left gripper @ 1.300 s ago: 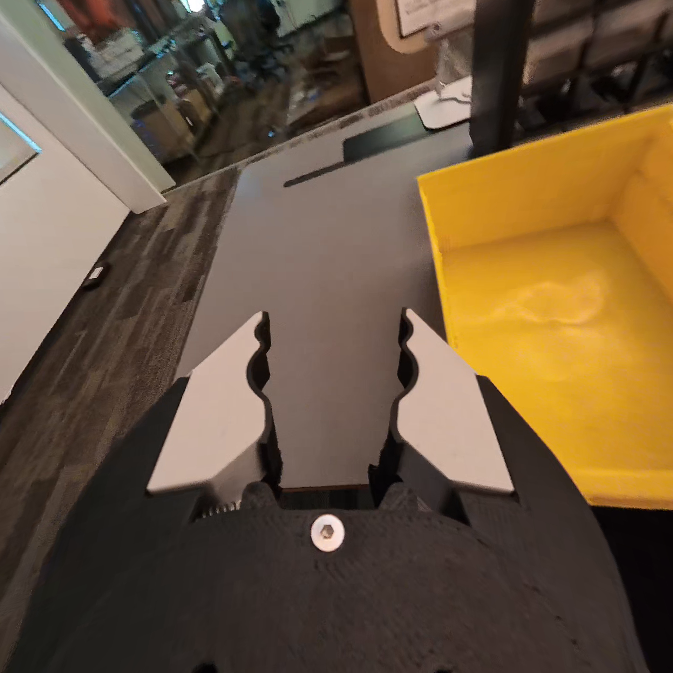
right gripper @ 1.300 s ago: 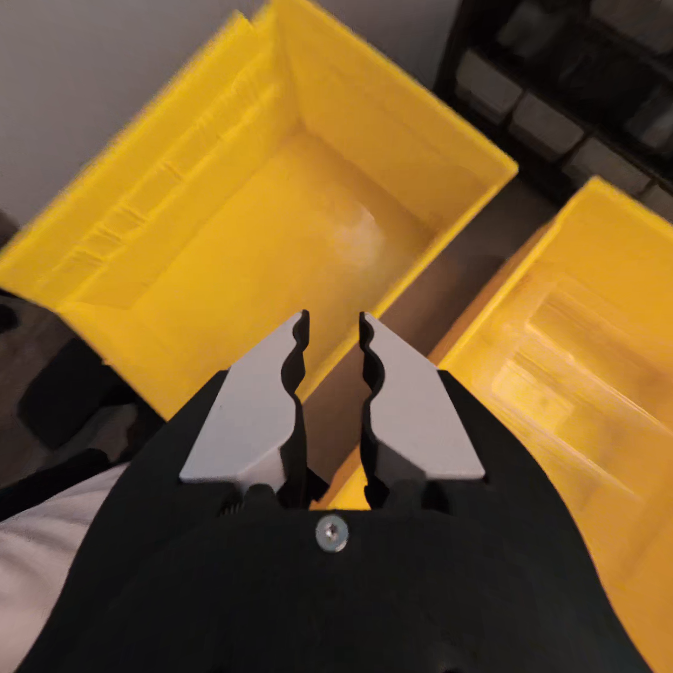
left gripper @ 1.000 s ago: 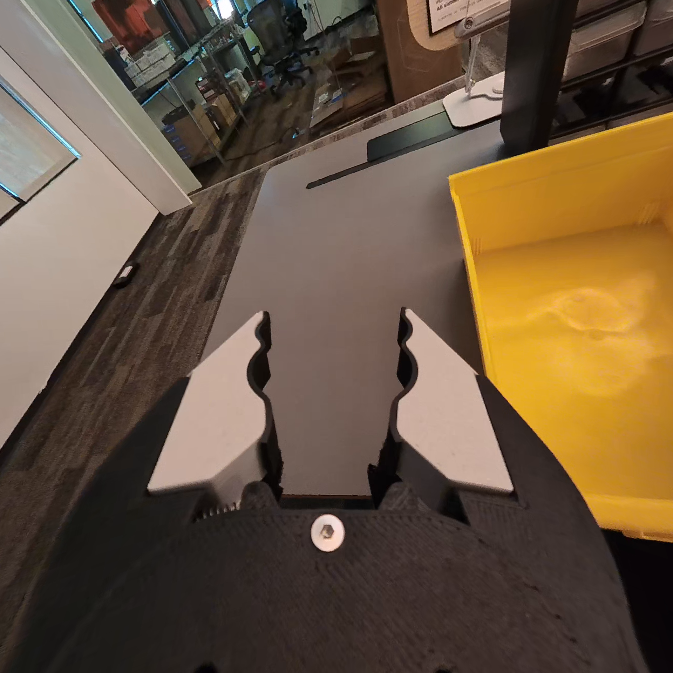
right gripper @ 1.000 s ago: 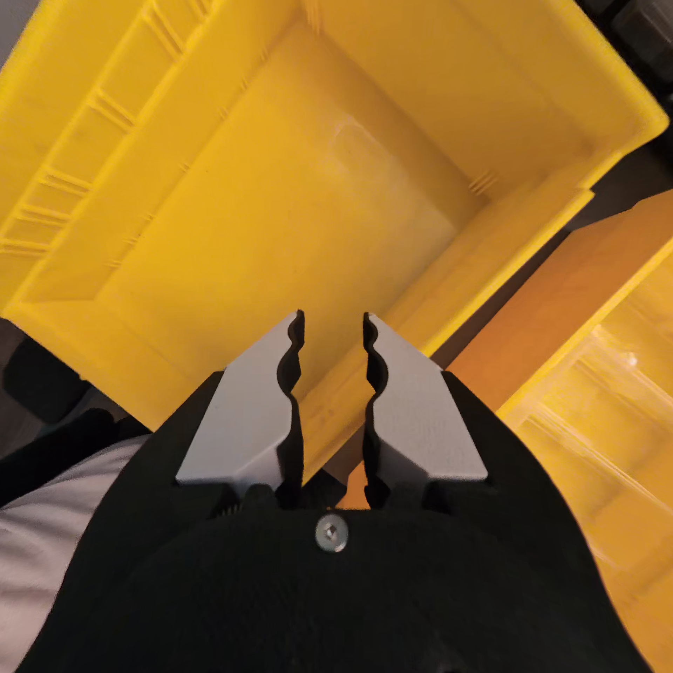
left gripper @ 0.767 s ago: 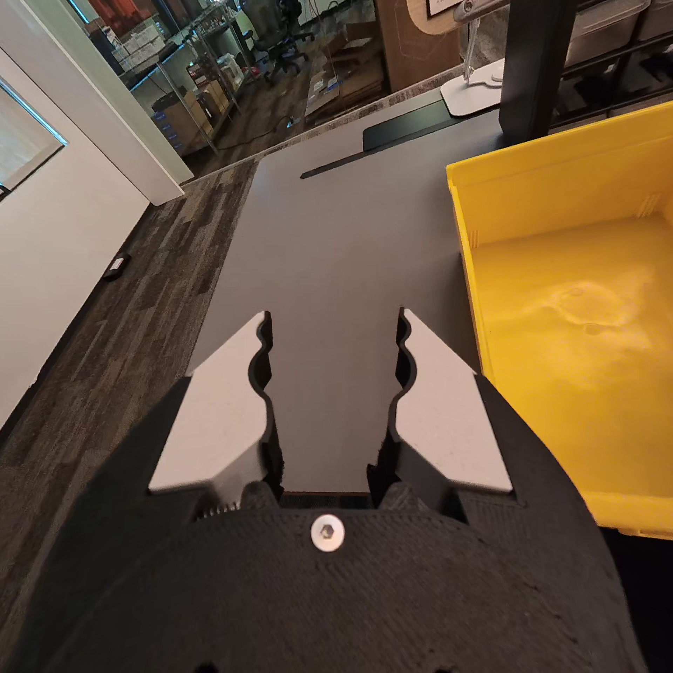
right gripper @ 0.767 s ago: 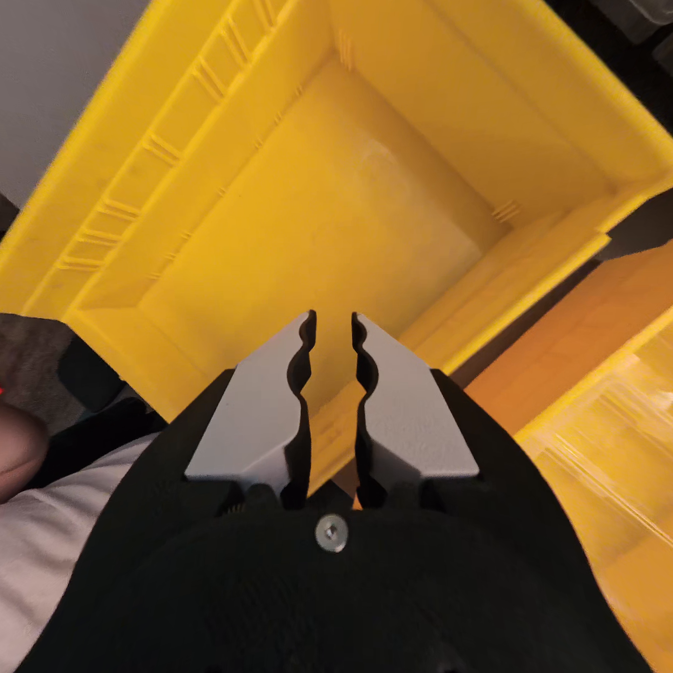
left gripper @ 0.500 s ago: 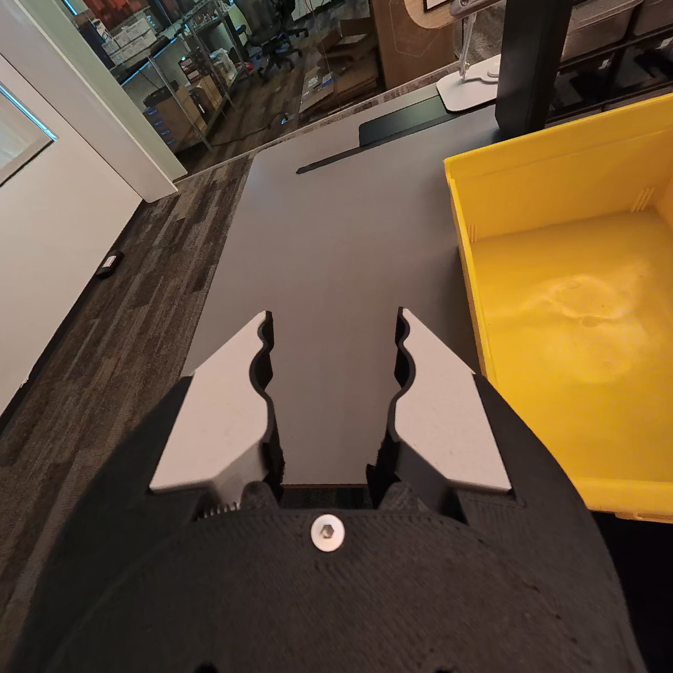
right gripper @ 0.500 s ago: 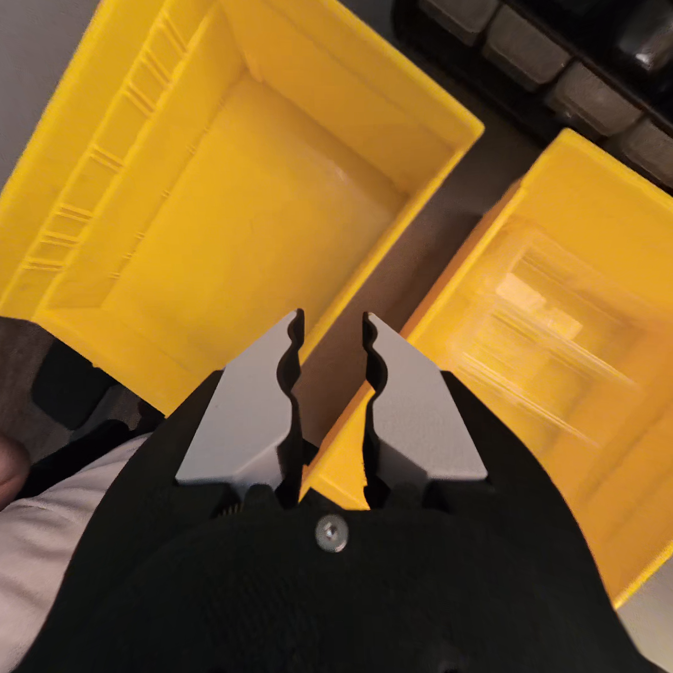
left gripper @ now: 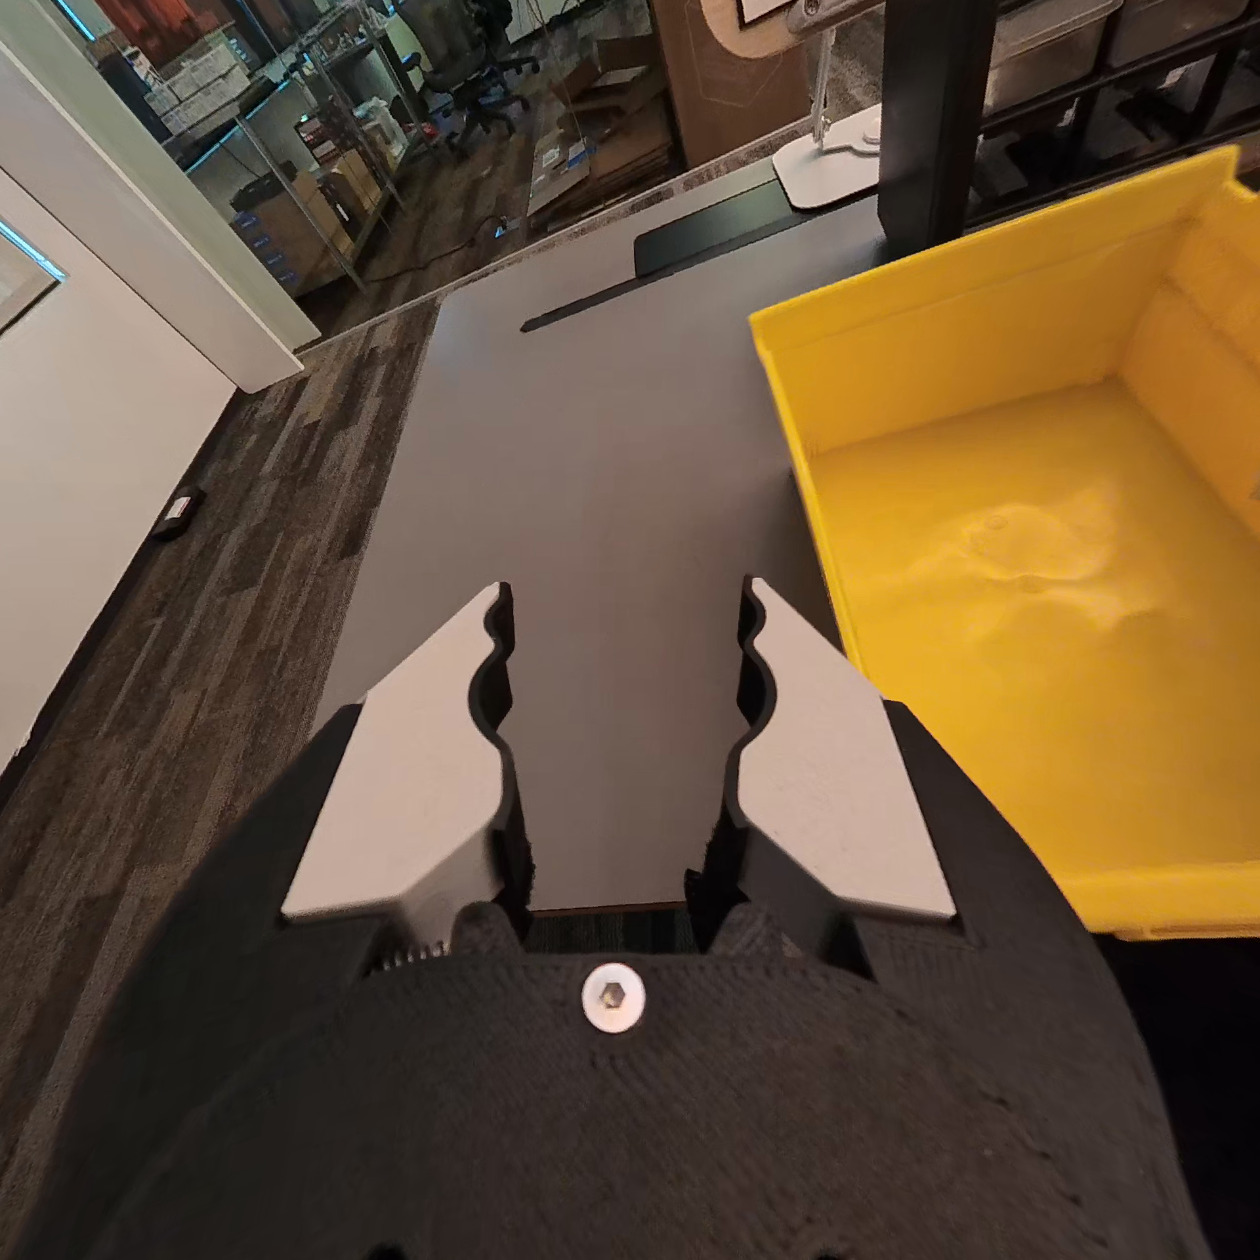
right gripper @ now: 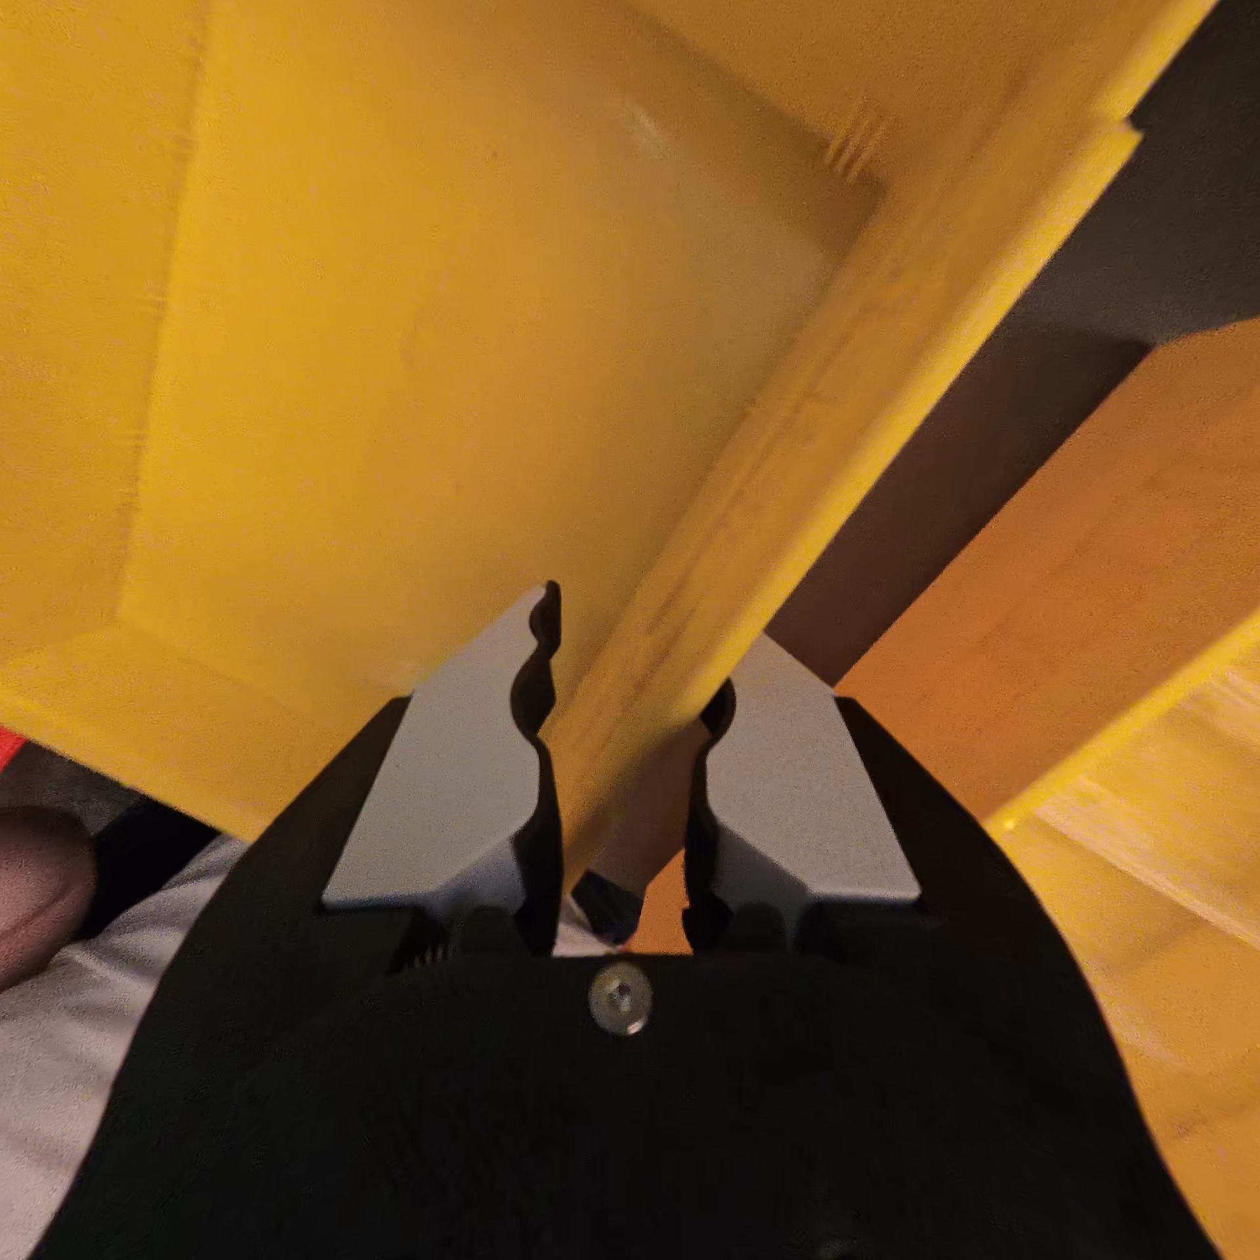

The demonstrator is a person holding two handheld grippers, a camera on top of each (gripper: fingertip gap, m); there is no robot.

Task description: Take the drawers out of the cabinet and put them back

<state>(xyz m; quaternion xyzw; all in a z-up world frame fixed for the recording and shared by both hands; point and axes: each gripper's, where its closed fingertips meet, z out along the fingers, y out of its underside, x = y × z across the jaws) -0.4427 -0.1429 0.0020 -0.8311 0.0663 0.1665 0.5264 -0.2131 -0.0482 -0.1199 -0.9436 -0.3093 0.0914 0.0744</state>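
Your right gripper [right gripper: 637,682] has just dropped over the near drawer [right gripper: 443,341]'s wall at 1 o'clock, jaws apart astride it, ready to clamp, while your left gripper [left gripper: 624,654] idles gaping over the worktop [left gripper: 579,477].

No legible text — wall sign [left gripper: 767,8] and floor tag [left gripper: 183,508] too small.

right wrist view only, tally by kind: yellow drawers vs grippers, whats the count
yellow plastic drawers: 2 (near one, second one to its right)
black two-finger gripper with grey fingers: 1 (right gripper, jaws either side of the near drawer's wall)
total: 3
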